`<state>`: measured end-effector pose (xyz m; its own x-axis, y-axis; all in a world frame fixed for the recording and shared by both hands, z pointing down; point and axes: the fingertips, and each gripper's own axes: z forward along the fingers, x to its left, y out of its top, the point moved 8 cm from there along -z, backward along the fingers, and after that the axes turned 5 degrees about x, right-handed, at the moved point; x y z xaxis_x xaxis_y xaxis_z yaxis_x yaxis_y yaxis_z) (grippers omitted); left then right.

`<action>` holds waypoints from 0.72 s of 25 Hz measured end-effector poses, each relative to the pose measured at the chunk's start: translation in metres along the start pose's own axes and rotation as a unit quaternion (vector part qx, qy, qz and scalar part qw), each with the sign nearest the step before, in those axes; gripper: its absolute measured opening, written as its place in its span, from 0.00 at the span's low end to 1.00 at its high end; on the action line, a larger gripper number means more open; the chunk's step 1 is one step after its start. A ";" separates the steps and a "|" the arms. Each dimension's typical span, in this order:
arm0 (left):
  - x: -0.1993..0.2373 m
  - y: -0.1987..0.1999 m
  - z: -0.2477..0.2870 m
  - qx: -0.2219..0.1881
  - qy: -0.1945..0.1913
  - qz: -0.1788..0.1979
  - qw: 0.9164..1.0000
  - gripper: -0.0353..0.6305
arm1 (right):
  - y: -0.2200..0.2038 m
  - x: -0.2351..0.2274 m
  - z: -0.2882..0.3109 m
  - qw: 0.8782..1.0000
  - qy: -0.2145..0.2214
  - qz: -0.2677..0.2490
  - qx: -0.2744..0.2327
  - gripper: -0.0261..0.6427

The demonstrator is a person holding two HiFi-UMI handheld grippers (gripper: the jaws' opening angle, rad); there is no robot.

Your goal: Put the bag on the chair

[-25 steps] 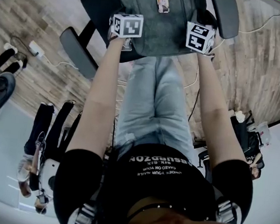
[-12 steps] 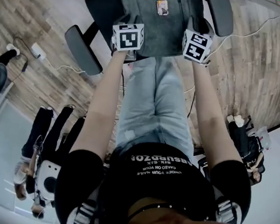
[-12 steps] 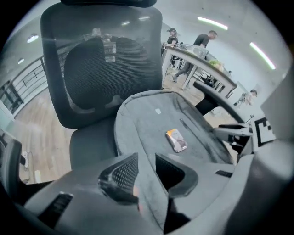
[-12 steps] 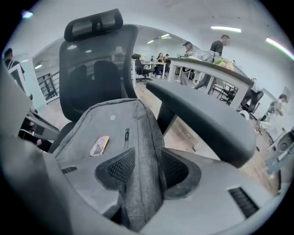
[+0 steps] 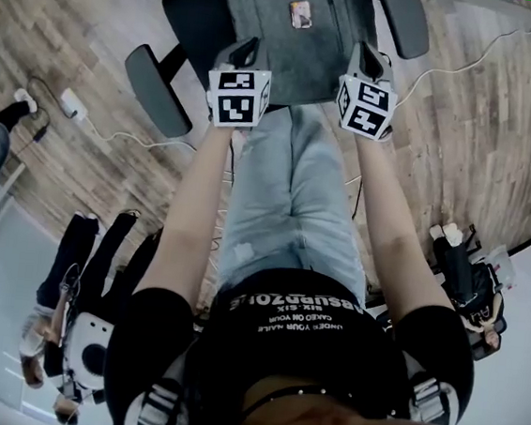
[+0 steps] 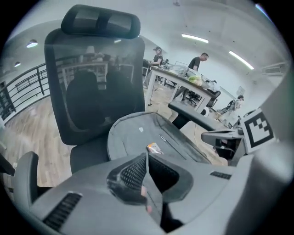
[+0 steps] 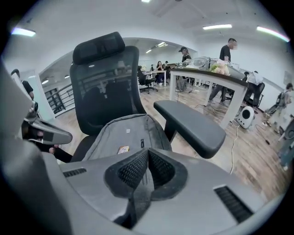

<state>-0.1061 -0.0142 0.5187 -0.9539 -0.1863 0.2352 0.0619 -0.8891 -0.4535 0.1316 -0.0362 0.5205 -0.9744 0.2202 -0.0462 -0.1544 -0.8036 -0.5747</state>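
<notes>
A grey bag [image 5: 302, 41] lies flat on the seat of a black office chair [image 5: 197, 11], with a small orange tag on its front. From the left gripper view the bag [image 6: 147, 133] rests in front of the mesh backrest [image 6: 96, 92], and the right gripper view shows the same bag [image 7: 124, 133] below the backrest [image 7: 105, 87]. My left gripper [image 5: 247, 52] hovers over the bag's near edge; its jaws [image 6: 147, 158] are closing, tips together, with nothing between them. My right gripper [image 5: 365, 55] hangs beside it, also shut and empty [image 7: 148, 153].
The chair's armrests [image 5: 156, 87] [image 7: 188, 126] flank the bag. My legs [image 5: 291, 191] stand just before the seat. A power strip [image 5: 70, 97] and cables lie on the wood floor. Desks with people [image 6: 193, 85] [image 7: 206, 69] stand behind the chair.
Both grippers have drawn back from the bag toward me, and their jaws have come together. The bag stays lying on the seat.
</notes>
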 end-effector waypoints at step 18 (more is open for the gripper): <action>-0.070 0.010 -0.093 -0.118 -0.051 0.042 0.991 0.08 | 0.019 0.040 -0.105 0.991 0.104 -0.016 -0.079 0.06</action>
<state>-0.0660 0.0288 0.4177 -0.9128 -0.3071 0.2691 0.0573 -0.7488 -0.6603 0.1071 0.0154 0.4223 -0.9120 0.3663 -0.1848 -0.1403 -0.7016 -0.6986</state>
